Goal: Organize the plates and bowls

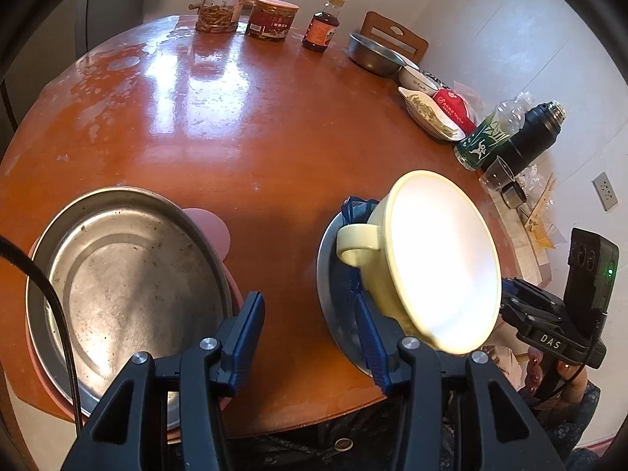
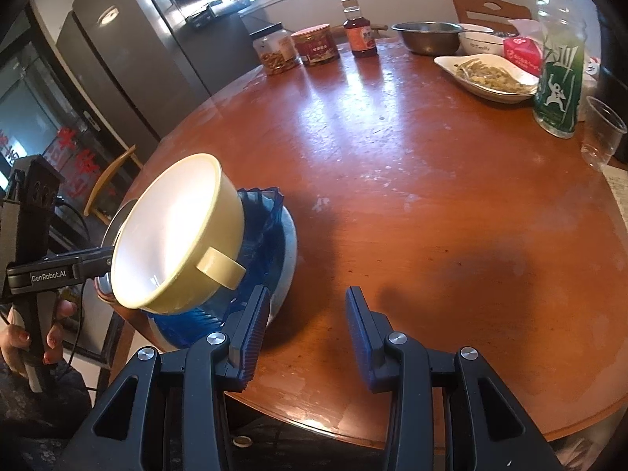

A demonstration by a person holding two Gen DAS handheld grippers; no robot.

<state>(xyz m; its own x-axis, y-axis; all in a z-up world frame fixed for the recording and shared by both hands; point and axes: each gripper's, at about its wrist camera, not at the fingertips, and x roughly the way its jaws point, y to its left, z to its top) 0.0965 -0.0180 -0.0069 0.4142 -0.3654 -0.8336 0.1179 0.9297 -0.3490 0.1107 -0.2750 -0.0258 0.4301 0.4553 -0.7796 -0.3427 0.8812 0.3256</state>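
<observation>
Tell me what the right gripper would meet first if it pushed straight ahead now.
Probably nothing soon: the open right gripper points over bare round wooden table. The tilted yellow handled bowl on the blue glass dish lies left of that line. Depth is uncertain.

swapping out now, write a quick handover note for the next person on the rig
Left gripper: open, holding nothing, low over the table between the steel tray and the stack.
Right gripper: open, empty, just right of the stack.
Stack: yellow cup tilted on its side in the blue dish, which sits on a plate.
Steel tray rests on a pink plate.
At the far edge: steel bowl, white bowl, food dish, all untouched.
Left to do: seat the cup upright, gather the far bowls.
</observation>
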